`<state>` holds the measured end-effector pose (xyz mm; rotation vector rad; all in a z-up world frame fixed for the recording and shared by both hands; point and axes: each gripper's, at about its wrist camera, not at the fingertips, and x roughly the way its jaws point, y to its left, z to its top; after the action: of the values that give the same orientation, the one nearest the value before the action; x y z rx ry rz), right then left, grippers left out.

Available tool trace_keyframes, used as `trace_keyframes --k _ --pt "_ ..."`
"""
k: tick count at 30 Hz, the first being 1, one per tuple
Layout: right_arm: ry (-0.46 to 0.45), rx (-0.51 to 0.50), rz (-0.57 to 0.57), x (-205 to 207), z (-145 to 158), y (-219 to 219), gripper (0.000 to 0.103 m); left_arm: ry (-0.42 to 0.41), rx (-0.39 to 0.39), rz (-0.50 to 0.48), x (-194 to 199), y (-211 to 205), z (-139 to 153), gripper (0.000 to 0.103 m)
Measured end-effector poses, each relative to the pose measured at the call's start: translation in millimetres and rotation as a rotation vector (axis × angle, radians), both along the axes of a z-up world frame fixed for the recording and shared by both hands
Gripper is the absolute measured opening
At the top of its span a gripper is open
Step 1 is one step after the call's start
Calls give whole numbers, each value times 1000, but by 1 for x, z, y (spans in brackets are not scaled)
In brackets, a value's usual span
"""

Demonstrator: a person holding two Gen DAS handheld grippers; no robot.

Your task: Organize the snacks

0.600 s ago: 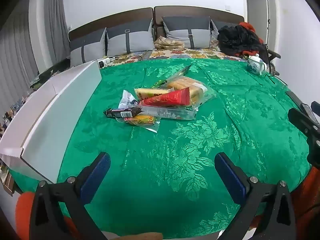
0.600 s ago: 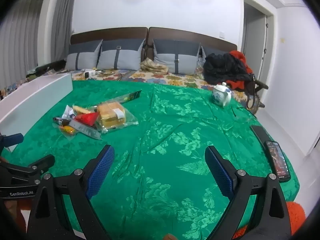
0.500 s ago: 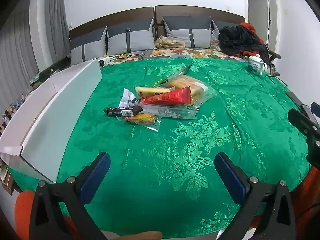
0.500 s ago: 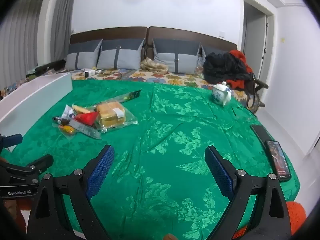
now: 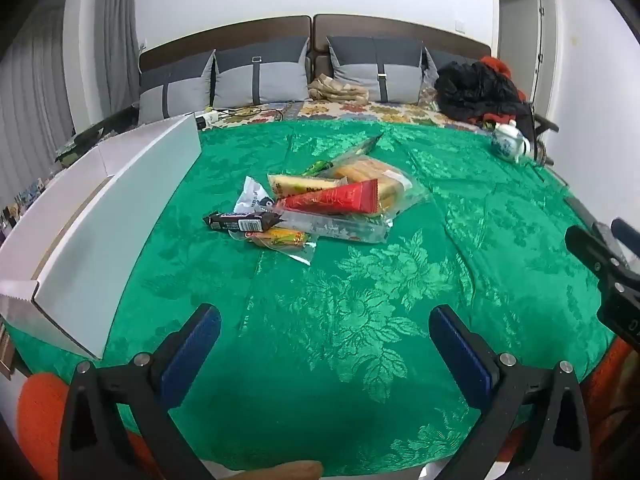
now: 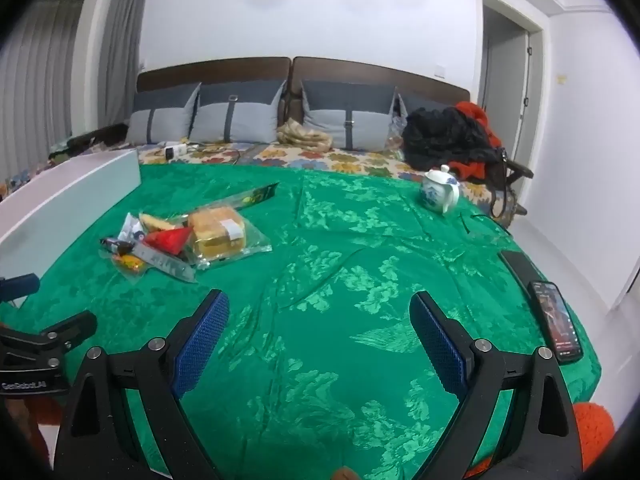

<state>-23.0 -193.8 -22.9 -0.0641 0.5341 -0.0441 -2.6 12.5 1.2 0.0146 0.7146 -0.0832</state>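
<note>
A heap of snacks [image 5: 320, 208] lies on the green floral cloth [image 5: 360, 320] covering the table, just right of a long white box [image 5: 120, 220] that stands open along the left edge. About seven packets can be counted, though they overlap: one dark chocolate bar [image 5: 240, 221], one red triangular packet [image 5: 336, 199], one yellow wrapper [image 5: 298, 185], one clear bag of sponge cakes [image 6: 218, 228], one small yellow-orange packet [image 5: 280, 237], one white crumpled wrapper [image 5: 252, 196] and one long green-tipped clear sleeve [image 6: 256, 196]. Their printing is too small to read.

The left gripper [image 5: 324, 344] hangs over bare cloth short of the heap, jaws spread wide with nothing between them. The right gripper [image 6: 320, 340] is likewise wide open and empty, further right. The only readable writing is "GenRobot.AI" on the left gripper's body, seen from the right wrist camera.

One white-and-blue teapot [image 6: 439, 192] stands near the far right edge, and two phones [image 6: 556, 320] lie end to end along the right rim.

Compared with the frames half a second earlier, nothing has shifted: snacks, box and both grippers sit as before.
</note>
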Motion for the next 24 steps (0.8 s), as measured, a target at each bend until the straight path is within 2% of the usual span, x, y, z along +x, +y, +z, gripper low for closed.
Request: trace_keyframes --k 5,24 --pt "0 15 -11 1 1 -6 94 -31 -22 29 1 5 3 103" --pt "38 -10 40 1 -10 2 94 13 5 57 4 12 -7 103"
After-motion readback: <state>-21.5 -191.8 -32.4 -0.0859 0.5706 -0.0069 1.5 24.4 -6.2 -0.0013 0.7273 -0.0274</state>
